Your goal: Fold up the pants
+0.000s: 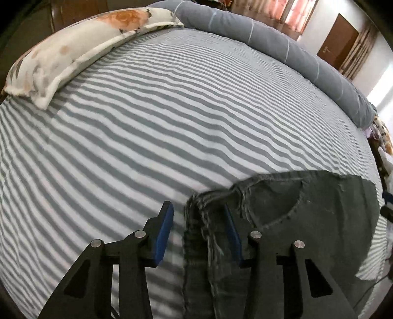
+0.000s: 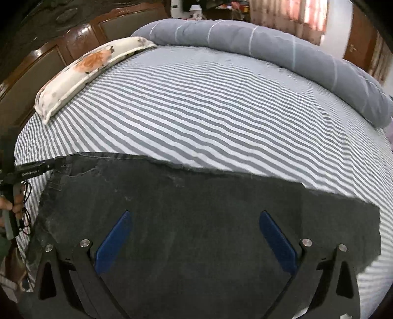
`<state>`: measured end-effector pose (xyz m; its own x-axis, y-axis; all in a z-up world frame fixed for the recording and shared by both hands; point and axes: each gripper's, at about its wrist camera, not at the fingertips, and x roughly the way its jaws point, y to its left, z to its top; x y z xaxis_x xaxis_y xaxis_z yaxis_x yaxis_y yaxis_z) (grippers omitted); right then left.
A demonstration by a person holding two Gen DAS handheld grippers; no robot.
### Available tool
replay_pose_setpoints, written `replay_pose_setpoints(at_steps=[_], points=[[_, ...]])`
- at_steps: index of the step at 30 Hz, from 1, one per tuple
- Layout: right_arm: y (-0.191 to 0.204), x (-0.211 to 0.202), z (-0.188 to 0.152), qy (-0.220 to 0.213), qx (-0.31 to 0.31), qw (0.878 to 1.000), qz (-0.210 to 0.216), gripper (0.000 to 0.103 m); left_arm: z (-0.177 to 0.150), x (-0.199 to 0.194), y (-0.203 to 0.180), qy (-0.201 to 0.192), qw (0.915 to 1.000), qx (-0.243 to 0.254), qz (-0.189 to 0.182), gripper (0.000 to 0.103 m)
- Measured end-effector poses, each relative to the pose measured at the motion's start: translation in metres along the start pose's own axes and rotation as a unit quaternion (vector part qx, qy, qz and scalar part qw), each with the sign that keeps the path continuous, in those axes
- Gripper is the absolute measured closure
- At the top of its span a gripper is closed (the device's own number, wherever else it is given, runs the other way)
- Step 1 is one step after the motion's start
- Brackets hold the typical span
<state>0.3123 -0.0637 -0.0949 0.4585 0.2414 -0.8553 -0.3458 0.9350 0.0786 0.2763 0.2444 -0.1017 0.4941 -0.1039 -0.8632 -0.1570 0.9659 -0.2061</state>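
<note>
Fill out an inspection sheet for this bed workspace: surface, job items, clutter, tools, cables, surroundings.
Surface: grey-and-white striped bedsheet, mostly flat.
Job's things: dark grey denim pants lying flat at the near edge; waistband and pocket toward the left tool.
Clutter: floral white pillow and rolled grey quilt along the far side.
Grippers: left tool part open, frayed pants edge between its blue pads, no clamp visible; right tool wide open over the pants.
Cables: thin black cable hanging by the hand at the left tool.
Surroundings: wooden headboard, pink curtain, brown door.
</note>
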Motion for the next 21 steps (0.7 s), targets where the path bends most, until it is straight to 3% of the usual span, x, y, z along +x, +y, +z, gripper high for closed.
replay_pose_setpoints(at_steps=[6, 13, 16, 21], points=[[-0.025, 0.035, 0.026, 0.024, -0.043, 0.999, 0.007, 0.0, 0.005, 0.015, -0.012, -0.017, 0.9995, 0.026, -0.01, 0.06], [-0.05, 0.064, 0.045, 0.052, -0.088, 0.995, -0.006, 0.001, 0.003, 0.005, -0.023, -0.031, 0.9969, 0.061, -0.038, 0.087], [-0.053, 0.075, 0.049, 0.061, -0.106, 0.992, 0.001, 0.003, -0.002, -0.011, -0.025, -0.052, 0.9924, 0.079, -0.079, 0.089], [-0.035, 0.088, 0.055, 0.07, -0.143, 0.986, 0.045, 0.007, -0.016, -0.041, -0.025, -0.095, 0.975, 0.096, -0.176, 0.09]])
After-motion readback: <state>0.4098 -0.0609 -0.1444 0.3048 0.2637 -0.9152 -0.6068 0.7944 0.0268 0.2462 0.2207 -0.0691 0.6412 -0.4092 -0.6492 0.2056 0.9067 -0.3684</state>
